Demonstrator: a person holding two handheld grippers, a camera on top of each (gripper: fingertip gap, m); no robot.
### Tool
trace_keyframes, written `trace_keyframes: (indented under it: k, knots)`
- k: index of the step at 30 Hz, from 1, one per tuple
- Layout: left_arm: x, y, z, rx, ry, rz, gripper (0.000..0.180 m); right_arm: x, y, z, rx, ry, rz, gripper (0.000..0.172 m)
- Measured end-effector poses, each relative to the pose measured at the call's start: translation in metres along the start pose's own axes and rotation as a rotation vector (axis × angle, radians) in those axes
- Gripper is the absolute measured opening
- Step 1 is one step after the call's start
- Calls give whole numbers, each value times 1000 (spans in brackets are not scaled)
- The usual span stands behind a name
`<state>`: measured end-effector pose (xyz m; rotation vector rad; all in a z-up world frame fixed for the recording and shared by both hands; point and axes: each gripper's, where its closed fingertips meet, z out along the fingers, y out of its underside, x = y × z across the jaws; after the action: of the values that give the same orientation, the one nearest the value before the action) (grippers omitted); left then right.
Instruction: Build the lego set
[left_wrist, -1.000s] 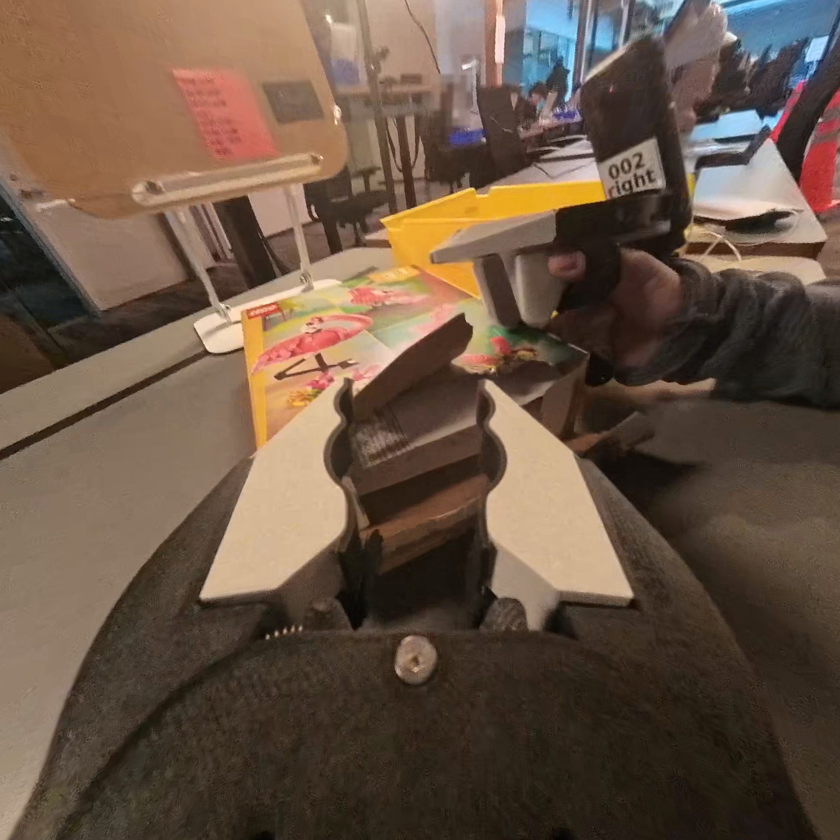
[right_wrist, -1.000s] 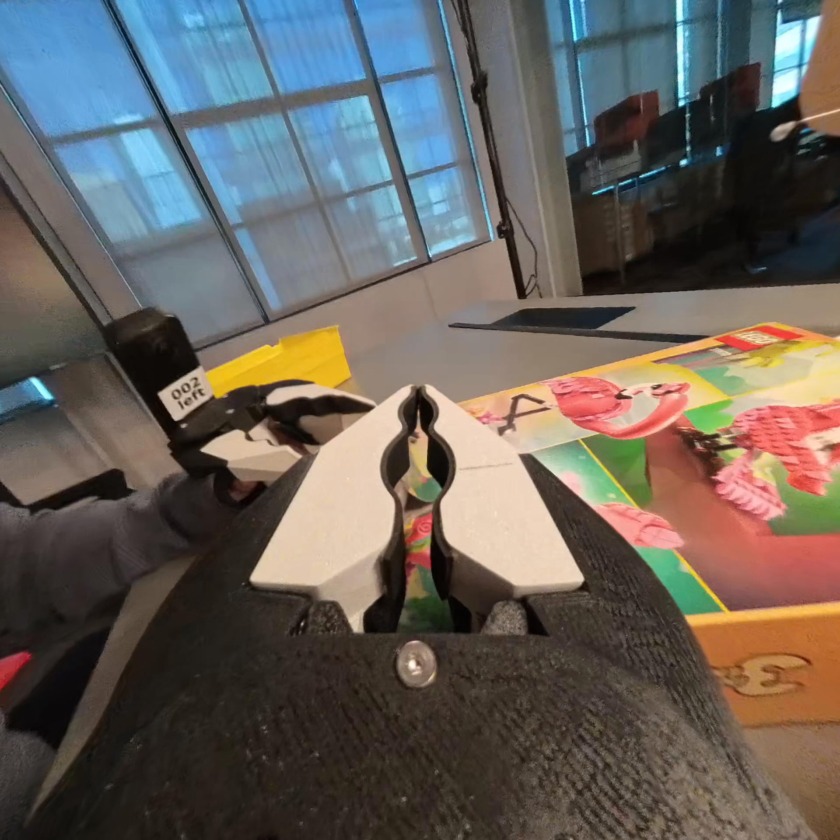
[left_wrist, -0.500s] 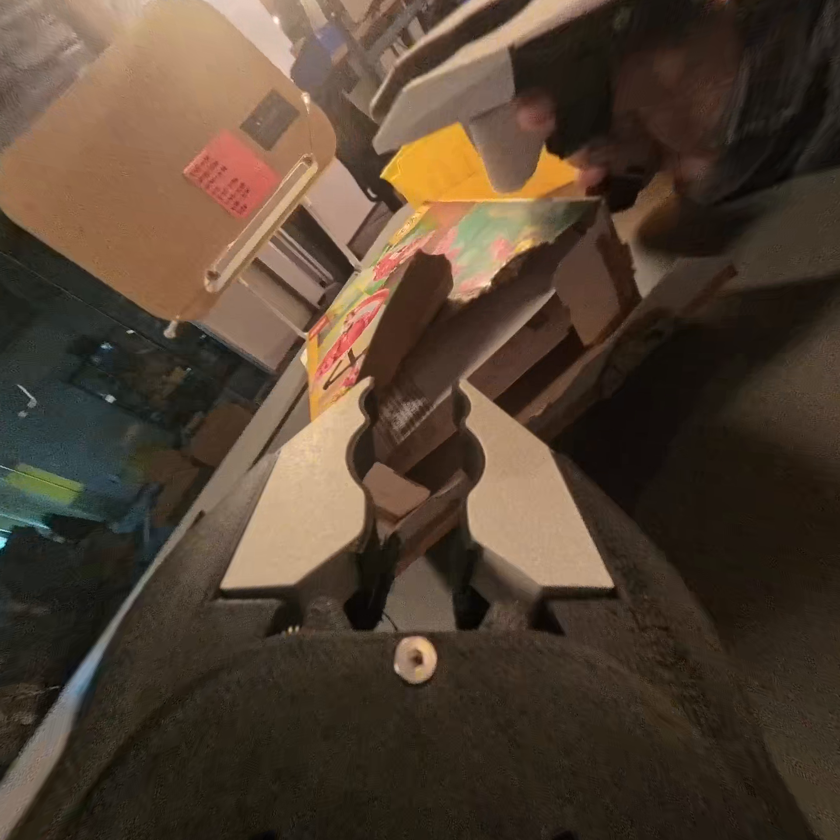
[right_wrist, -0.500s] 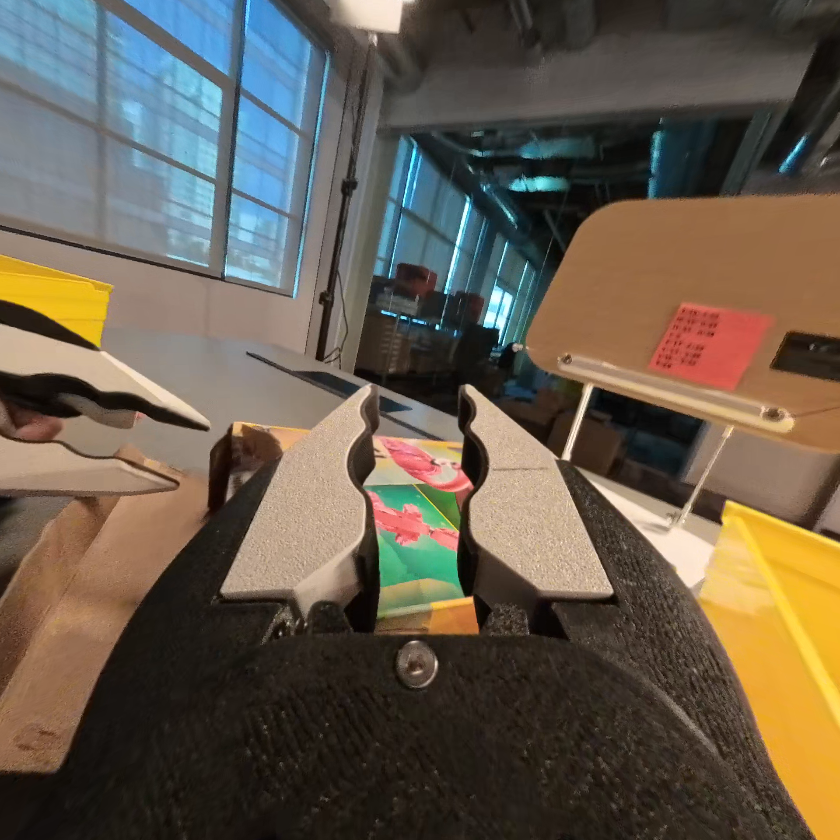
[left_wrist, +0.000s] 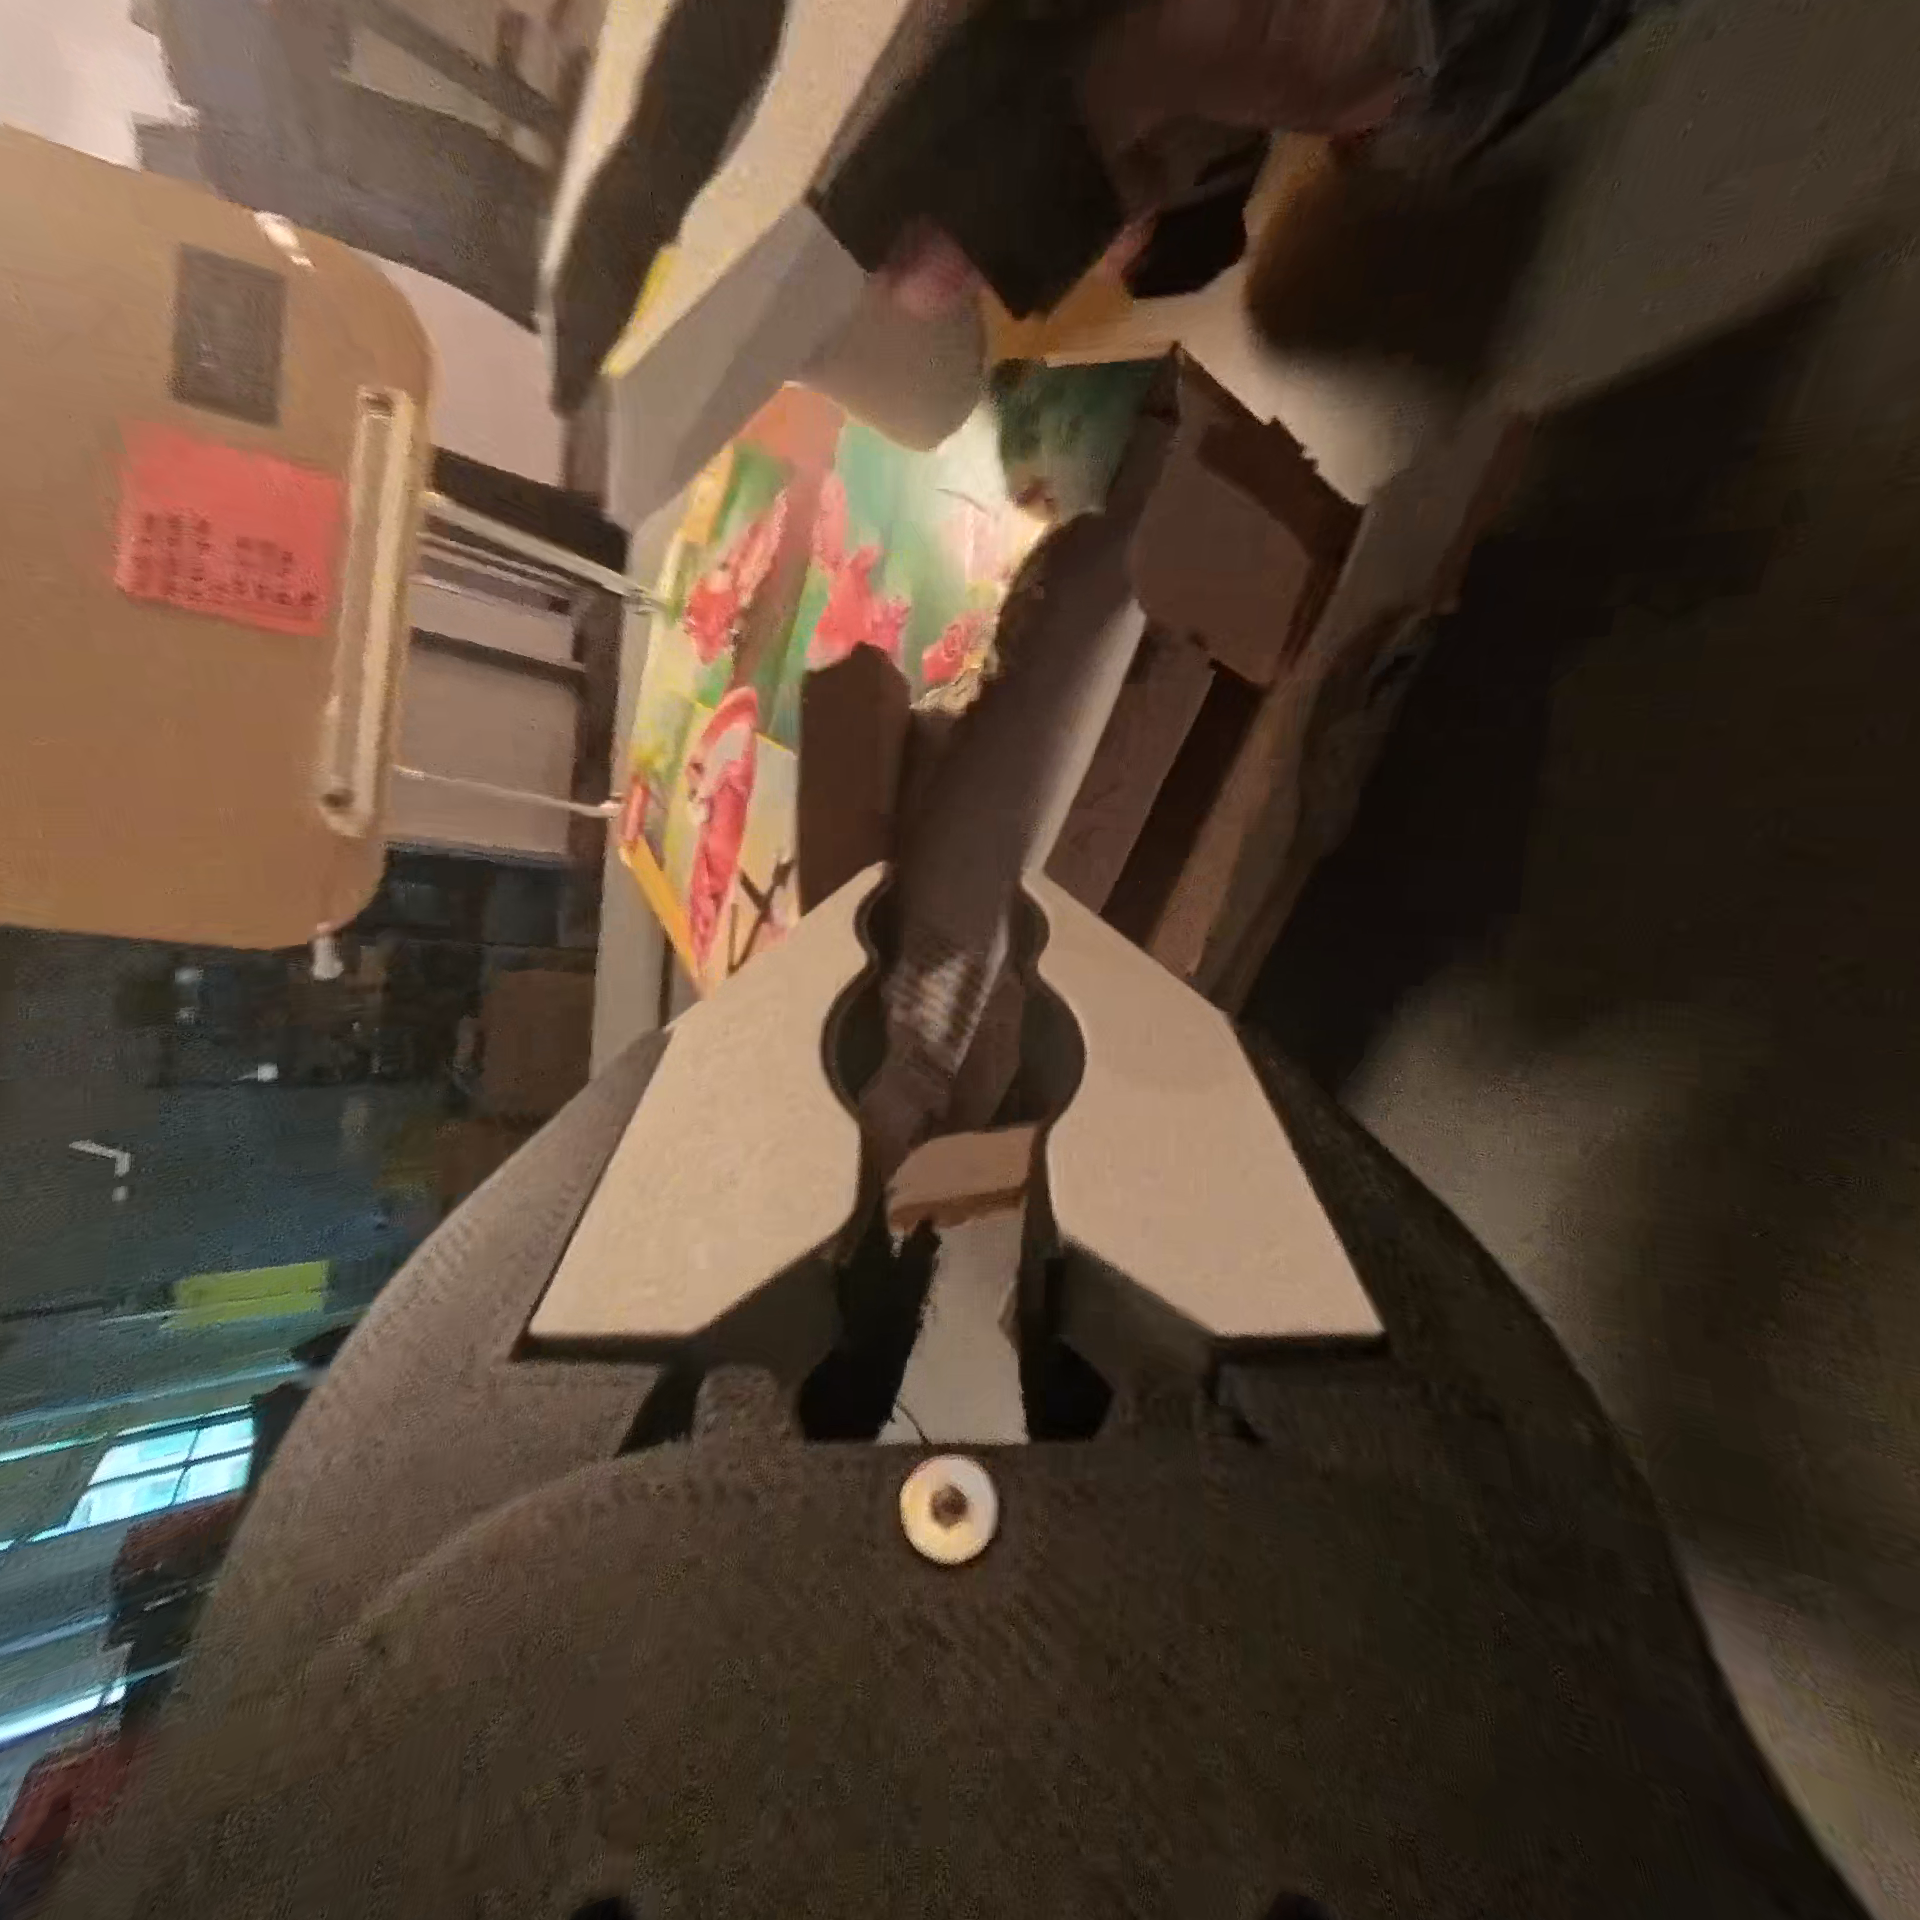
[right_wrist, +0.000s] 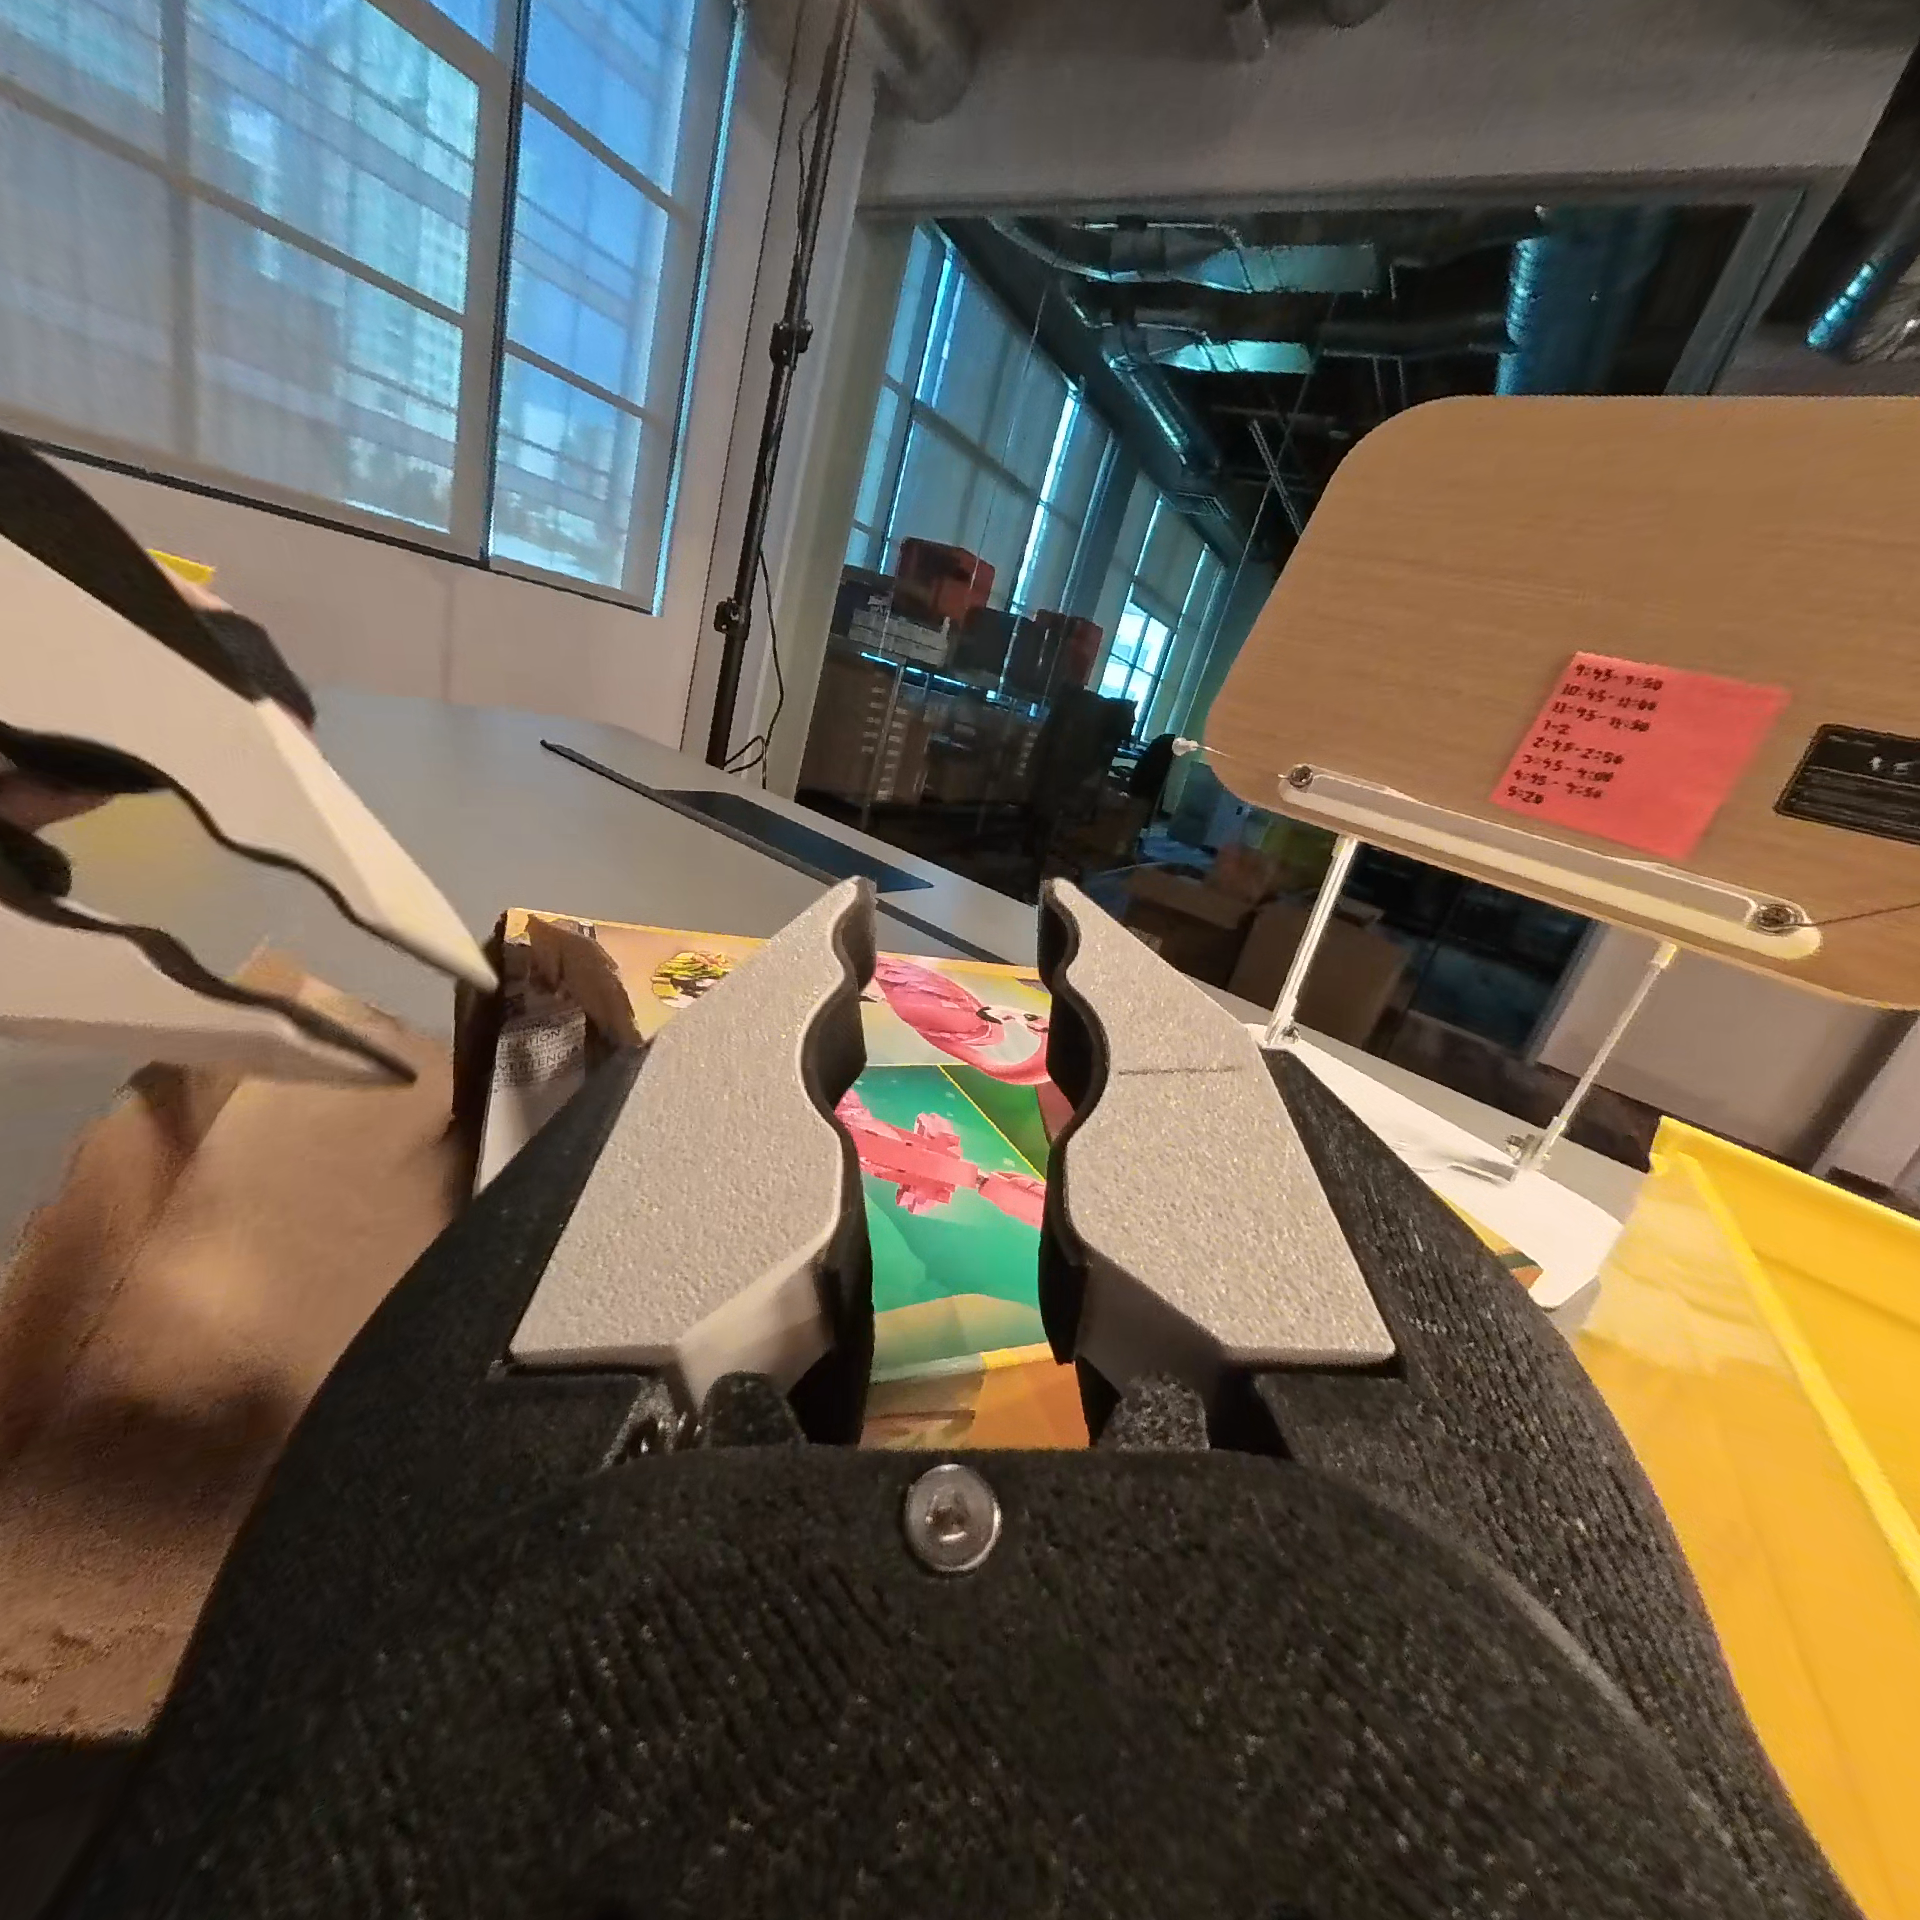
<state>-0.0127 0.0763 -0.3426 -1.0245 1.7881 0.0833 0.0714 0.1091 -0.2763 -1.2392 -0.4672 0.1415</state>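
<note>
left gripper (left_wrist: 951, 914) is clamped on the torn brown flap (left_wrist: 940, 935) of the toy box (right_wrist: 935, 1174); right gripper (right_wrist: 951, 914) hangs over the box lid, fingers apart, gripping nothing

Big windows (right_wrist: 312, 260); grey table (right_wrist: 540, 790); exposed ducts (right_wrist: 1247, 312).

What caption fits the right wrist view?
Open right claw hovering over a flamingo-print box, beside a yellow bin.
</note>
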Motion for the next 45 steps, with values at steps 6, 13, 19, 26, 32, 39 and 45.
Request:
trace_keyframes:
  k: [6, 13, 19, 26, 32, 39, 45]
  knots:
    - [12, 11, 19, -125, 32, 151, 17, 7, 3, 1, -18, 45, -5, 27]
    - [14, 5, 25, -65, -49, 191, 16, 13, 6, 0, -26, 64, 25, 25]
    - [21, 3, 26, -51, 3, 150, 22, 12, 7, 1, -33, 57, 37, 25]
    - [12, -1, 33, -66, -57, 277, 17, 8, 9, 2, -45, 38, 35, 25]
    - [15, 2, 34, -102, -87, 327, 0, -3, 9, 4, -44, -23, 24, 25]
    - [13, 3, 29, -110, -157, 331, 0, -60, -6, -3, 0, -250, -164, 30]
    - [14, 2, 25, -103, -186, 321, 0, -63, -7, -9, -19, -335, -79, 30]
